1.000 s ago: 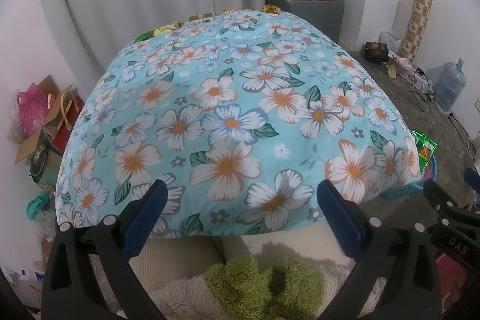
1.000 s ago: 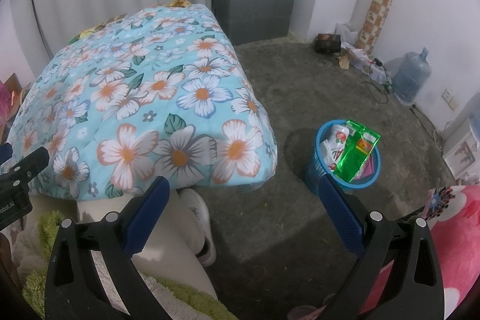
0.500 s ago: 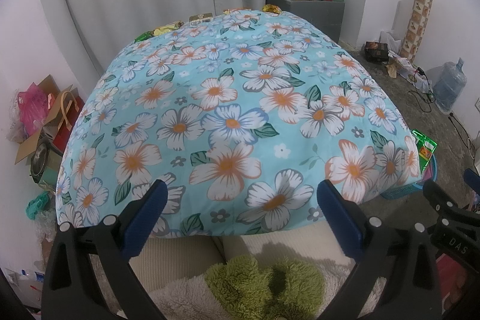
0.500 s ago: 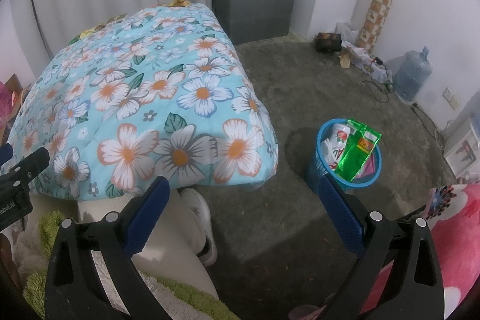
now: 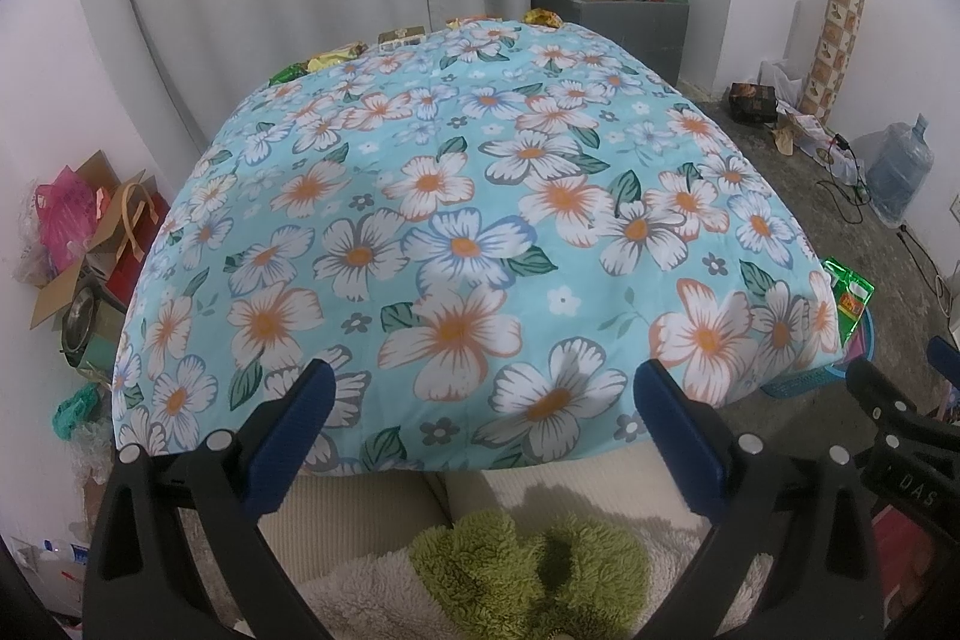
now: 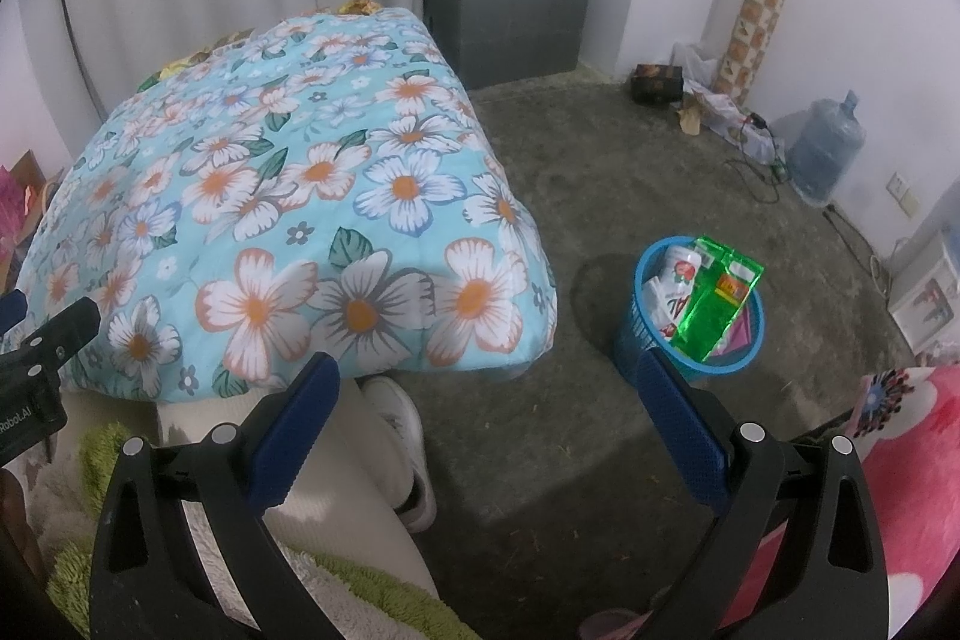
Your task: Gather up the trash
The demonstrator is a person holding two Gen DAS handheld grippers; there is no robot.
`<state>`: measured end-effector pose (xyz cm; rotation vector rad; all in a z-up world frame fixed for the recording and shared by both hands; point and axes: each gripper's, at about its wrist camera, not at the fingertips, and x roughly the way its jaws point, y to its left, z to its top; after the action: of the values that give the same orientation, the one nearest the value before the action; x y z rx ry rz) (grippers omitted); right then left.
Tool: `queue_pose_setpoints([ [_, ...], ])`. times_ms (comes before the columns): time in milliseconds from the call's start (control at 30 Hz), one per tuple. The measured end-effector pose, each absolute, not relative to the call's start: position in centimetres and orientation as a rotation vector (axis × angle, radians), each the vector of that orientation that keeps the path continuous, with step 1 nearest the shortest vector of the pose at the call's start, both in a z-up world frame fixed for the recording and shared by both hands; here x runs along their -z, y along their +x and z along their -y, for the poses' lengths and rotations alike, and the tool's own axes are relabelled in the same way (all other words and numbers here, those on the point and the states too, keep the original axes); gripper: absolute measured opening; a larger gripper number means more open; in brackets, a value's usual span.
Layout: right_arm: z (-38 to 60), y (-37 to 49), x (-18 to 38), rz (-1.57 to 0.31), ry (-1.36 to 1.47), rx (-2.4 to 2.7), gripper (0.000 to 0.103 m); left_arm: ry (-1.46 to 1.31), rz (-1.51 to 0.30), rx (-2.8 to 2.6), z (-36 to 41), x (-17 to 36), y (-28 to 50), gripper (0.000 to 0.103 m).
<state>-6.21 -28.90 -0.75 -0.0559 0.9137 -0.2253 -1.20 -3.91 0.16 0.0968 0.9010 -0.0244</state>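
Left wrist view: both grippers idle, jaws wide

Left gripper [image 5: 480,394] level over floral cloth [image 5: 468,220], spread wide, empty. Right gripper [image 6: 489,388] angled floorward, spread wide, empty. Trash: wrappers [image 5: 336,55] at far edge; green packet [image 6: 714,304] inside blue basket [image 6: 654,340].

Matt cotton-like floral cloth [image 5: 468,232] covers the worktop ahead of the left tongs [image 5: 480,400], whose black plastic arms carry ribbed blue pads [image 5: 288,430]. Ahead of the right tongs [image 6: 486,388], a blue perforated plastic basket [image 6: 636,340] holds glossy green foil packets [image 6: 714,304] on rough grey concrete floor [image 6: 600,160].
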Motion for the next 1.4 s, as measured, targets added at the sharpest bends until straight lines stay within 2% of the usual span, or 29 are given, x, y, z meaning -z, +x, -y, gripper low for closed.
queue_pose_setpoints([
  [1400, 29.05, -6.03, 0.77, -0.919, -0.046, 0.213, 0.095, 0.102, -0.904, 0.024, 4.07, -0.12, -1.11, 0.098],
])
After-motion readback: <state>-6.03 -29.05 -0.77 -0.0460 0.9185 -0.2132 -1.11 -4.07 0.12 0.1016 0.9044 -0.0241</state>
